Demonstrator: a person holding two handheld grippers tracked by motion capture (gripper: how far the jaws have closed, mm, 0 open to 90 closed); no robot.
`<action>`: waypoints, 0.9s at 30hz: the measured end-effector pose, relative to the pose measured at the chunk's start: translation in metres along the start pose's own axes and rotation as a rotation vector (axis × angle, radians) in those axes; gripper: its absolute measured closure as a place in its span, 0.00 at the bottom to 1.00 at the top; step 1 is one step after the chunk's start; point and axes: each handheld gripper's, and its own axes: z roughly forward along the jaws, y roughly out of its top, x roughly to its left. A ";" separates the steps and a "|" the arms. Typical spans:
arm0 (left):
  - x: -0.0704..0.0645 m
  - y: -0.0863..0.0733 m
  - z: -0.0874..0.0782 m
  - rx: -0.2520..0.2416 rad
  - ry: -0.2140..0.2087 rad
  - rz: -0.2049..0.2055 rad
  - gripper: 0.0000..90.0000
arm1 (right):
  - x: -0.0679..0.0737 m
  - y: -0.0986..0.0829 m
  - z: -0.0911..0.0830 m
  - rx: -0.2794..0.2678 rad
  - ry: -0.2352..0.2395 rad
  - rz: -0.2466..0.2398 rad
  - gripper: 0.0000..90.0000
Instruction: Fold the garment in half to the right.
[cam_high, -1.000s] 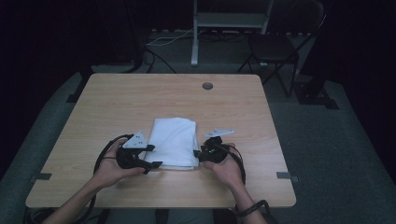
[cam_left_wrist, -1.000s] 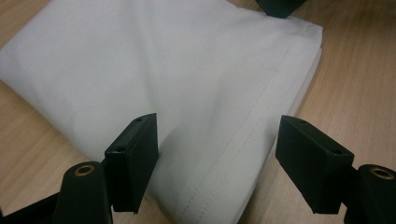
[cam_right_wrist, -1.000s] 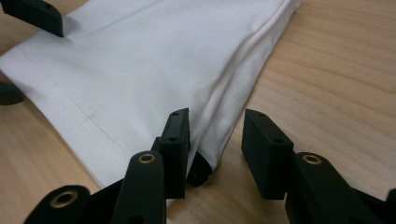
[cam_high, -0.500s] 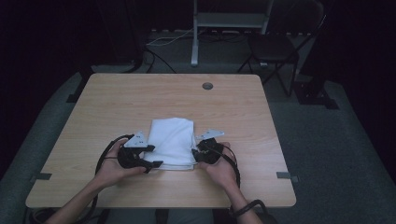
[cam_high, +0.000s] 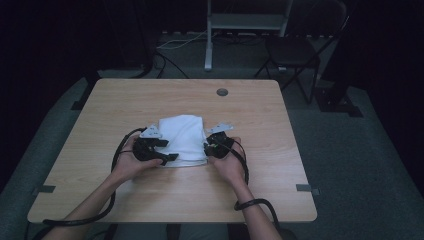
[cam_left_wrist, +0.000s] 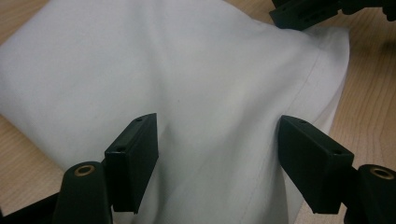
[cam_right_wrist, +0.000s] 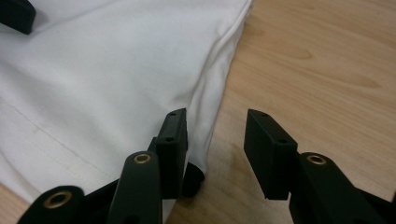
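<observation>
**Two claws at the near corners of a folded white cloth**

A folded white cloth (cam_high: 182, 139) lies flat on the wooden tabletop (cam_high: 260, 125), a little toward 6 o'clock from its centre. The left claw (cam_high: 167, 156) sits at the cloth's near-left corner, at about 8 o'clock from the cloth's middle, held in the person's left hand (cam_high: 131, 162). In the left gripper view its jaws stand wide apart over the fabric, with cloth spread between them and nothing pinched. The right claw (cam_high: 207, 148) sits at the cloth's near-right edge, at about 4 o'clock, held in the right hand (cam_high: 227, 165). In the right gripper view its jaws are parted to a moderate gap: one jaw rests against the cloth's hemmed edge, the other stands over bare wood, and no fabric is clamped between them. A small round grommet (cam_high: 222, 92) is set into the tabletop toward 12 o'clock, well apart from the cloth. A cable (cam_high: 116, 155) loops from the left claw.
</observation>
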 end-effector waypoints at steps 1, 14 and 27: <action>-0.001 0.000 -0.003 -0.004 0.001 0.004 0.33 | 0.000 0.001 -0.002 -0.008 -0.001 -0.004 0.65; -0.029 -0.018 -0.045 0.001 -0.031 0.089 0.33 | 0.017 -0.007 -0.022 -0.040 0.058 -0.036 0.60; -0.029 -0.025 -0.033 0.058 -0.058 0.086 0.33 | 0.028 -0.010 -0.011 -0.014 0.061 -0.057 0.60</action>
